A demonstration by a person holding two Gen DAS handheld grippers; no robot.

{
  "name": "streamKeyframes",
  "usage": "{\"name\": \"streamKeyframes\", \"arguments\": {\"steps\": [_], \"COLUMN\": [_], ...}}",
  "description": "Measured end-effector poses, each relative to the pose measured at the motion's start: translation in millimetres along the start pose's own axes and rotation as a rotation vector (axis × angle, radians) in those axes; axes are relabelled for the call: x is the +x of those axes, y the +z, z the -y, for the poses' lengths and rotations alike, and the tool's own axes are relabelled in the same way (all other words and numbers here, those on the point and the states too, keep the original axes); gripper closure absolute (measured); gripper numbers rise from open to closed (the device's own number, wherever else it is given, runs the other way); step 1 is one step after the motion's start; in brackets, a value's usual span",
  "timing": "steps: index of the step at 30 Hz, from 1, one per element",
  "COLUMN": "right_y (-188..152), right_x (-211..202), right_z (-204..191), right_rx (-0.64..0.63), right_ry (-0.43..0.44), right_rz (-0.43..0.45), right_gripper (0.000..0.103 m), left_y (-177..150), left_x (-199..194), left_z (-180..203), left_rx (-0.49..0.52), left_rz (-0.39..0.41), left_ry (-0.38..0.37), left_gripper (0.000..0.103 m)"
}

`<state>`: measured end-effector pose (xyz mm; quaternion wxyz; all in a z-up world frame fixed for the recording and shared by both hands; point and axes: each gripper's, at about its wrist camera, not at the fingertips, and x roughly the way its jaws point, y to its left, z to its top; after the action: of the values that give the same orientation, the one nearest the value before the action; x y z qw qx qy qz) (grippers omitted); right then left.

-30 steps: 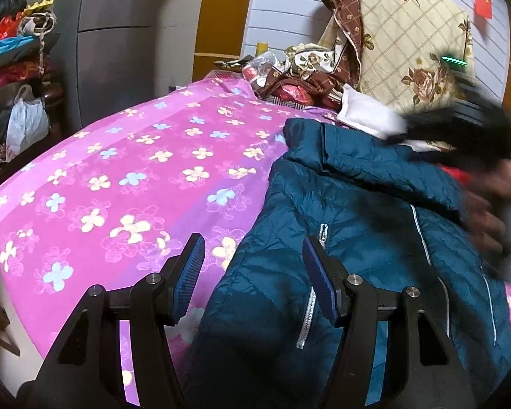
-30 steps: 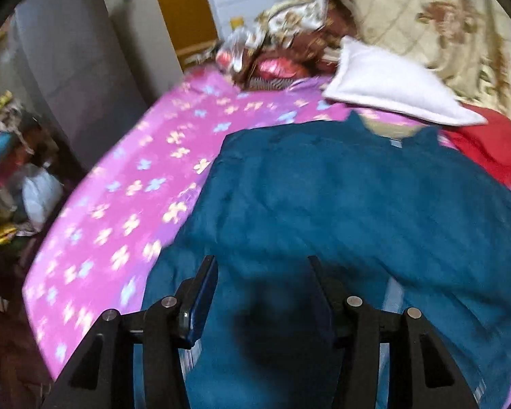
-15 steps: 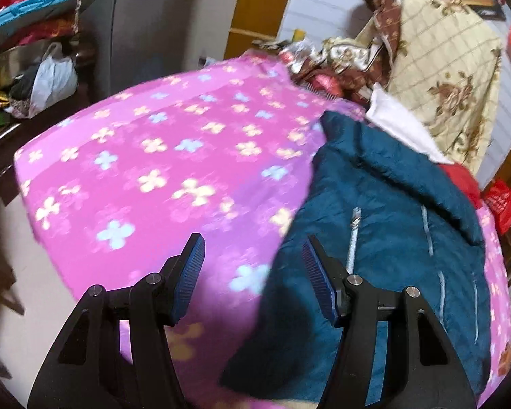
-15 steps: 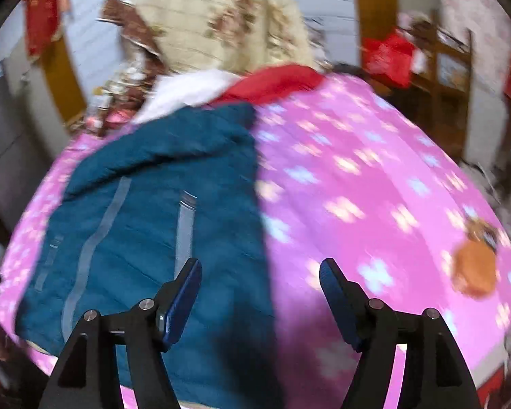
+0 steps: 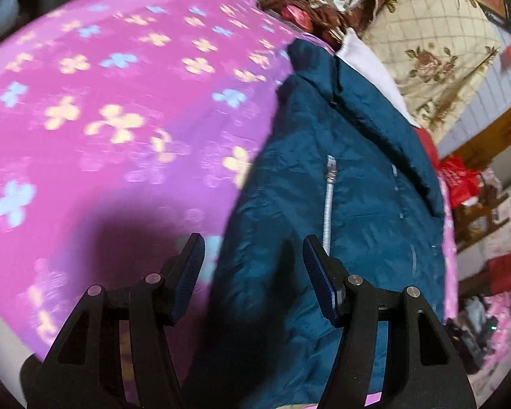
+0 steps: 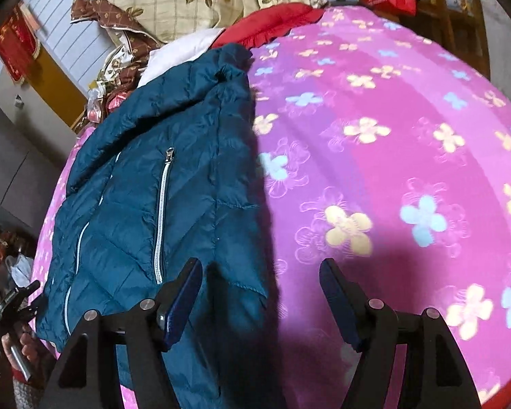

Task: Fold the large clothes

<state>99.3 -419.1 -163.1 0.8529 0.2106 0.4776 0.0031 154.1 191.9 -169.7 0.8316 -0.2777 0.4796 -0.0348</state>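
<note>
A teal quilted jacket (image 5: 357, 204) (image 6: 126, 211) lies front up, with silver zips, on a pink flowered bedspread (image 5: 119, 119) (image 6: 374, 170). My left gripper (image 5: 253, 242) hangs open over the jacket's left edge near the hem, and that edge runs under the gap between its blue pads. Over the jacket's right edge my right gripper (image 6: 260, 266) is open wide, the hem corner below the gap, with nothing pressed. The left gripper (image 6: 13, 303), in a hand, also shows at the lower left of the right wrist view.
A white pillow (image 5: 368, 61), a cream flowered quilt (image 5: 436, 34) and a red garment (image 6: 272, 20) pile up at the head of the bed. Red bags (image 5: 460, 180) and wooden shelves (image 6: 460, 0) stand on one side, a grey cabinet (image 6: 13, 170) on the other.
The right gripper swept from over the jacket's middle to its right edge and its jaws widened. The left gripper tilted down and closer over the left edge.
</note>
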Motion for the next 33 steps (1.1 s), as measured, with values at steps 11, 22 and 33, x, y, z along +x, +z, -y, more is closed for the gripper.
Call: {"name": "streamKeyframes", "arguments": {"steps": [11,22,33], "right_y": [8.2,-28.8,-59.8], "right_x": [21.8,8.6,10.6], "right_z": [-9.1,-11.5,-29.9], "right_rx": [0.029,0.068,0.064], "right_ry": [0.095,0.289,0.437], "right_rz": [-0.037,-0.102,-0.139], "right_gripper": [0.034,0.034,0.034], "left_y": [2.5,-41.5,-51.7], "left_x": [18.5,-9.5,-8.8], "left_z": [-3.9,-20.8,-2.7], "left_rx": [-0.048,-0.142,-0.126], "left_rz": [-0.089,-0.118,-0.098], "left_ry": [-0.176,-0.339,-0.311], "left_gripper": [0.043,0.040,0.033]}}
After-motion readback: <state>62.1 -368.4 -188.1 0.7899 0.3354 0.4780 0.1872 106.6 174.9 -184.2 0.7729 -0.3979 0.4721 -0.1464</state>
